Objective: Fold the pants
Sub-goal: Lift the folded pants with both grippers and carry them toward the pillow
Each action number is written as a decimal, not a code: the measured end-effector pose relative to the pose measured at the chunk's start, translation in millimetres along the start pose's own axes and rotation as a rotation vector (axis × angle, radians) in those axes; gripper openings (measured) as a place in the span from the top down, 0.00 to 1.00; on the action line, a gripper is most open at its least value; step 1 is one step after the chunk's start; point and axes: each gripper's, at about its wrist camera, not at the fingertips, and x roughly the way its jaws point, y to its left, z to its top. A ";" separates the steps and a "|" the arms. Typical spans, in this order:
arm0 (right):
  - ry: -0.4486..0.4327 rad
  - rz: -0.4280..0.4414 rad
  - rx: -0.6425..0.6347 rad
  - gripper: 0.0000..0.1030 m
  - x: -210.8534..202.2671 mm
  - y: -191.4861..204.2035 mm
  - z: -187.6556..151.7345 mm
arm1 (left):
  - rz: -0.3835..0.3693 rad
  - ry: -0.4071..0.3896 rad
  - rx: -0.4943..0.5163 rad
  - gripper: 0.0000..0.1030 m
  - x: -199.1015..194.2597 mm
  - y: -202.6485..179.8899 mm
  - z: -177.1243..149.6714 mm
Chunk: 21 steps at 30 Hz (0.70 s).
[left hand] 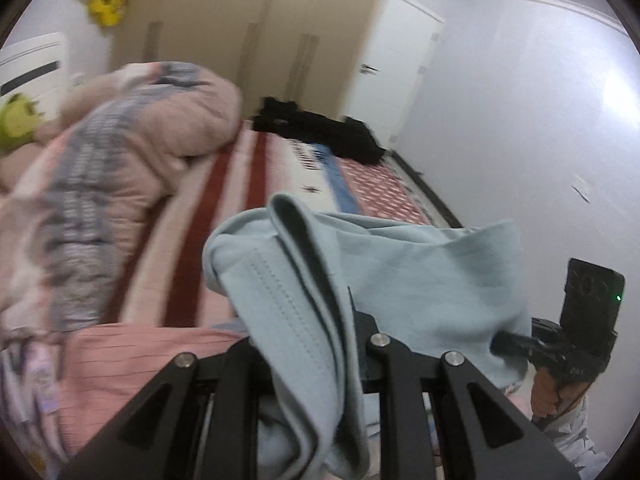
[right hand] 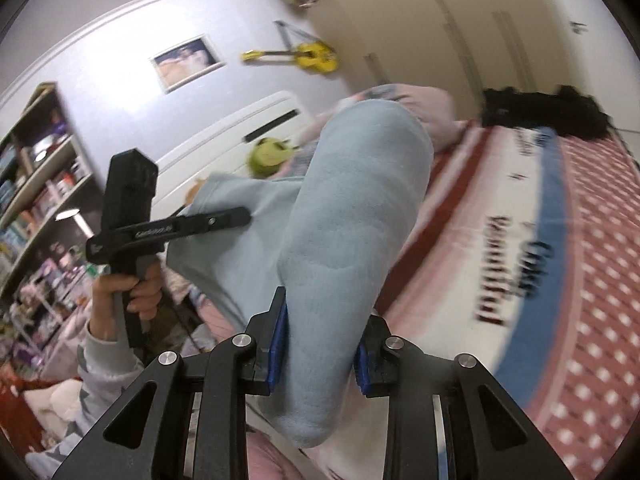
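We start at the right gripper (right hand: 320, 344): its blue pads (right hand: 279, 350) pinch a thick fold of the light blue pants (right hand: 352, 216), which bulge up between the jaws and hang over them toward the lens. The left gripper (left hand: 308, 320) likewise clamps a stitched edge of the pants (left hand: 420, 272); from the right wrist view we see it held by the left hand (right hand: 132, 292) in a pale star-print sleeve (right hand: 100, 376), its fingers nipping the cloth's far corner. The garment is stretched between the two grippers, lifted clear of the bed (left hand: 240, 184).

Below it lies a bedspread with dark red stripes, a blue band, black lettering and a red field of white dots (right hand: 592, 280). A rumpled pink and grey quilt (left hand: 120, 152) is heaped on one side, a green plush toy (right hand: 266, 156) beside it, and a black garment (left hand: 320, 128) rests at the far end.

Around the bed we see beige wardrobe doors (left hand: 224, 20), a white door (left hand: 396, 80), pale walls, a yellow guitar (right hand: 312, 56) hung up, a framed picture (right hand: 186, 62) and crowded shelves (right hand: 36, 184).
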 end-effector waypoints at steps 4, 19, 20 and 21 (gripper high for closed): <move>0.059 0.079 -0.013 0.79 59.9 36.2 9.9 | 0.085 0.014 -0.048 0.86 -19.2 53.9 -7.8; 0.250 0.053 0.083 0.80 188.2 43.7 -28.1 | 0.097 0.142 -0.284 0.84 24.4 192.4 -69.4; 0.253 0.052 0.095 0.80 187.3 38.9 -31.0 | 0.092 0.145 -0.294 0.83 27.6 195.7 -72.8; 0.257 0.053 0.111 0.80 186.5 30.4 -34.2 | 0.093 0.149 -0.294 0.80 28.8 195.7 -74.7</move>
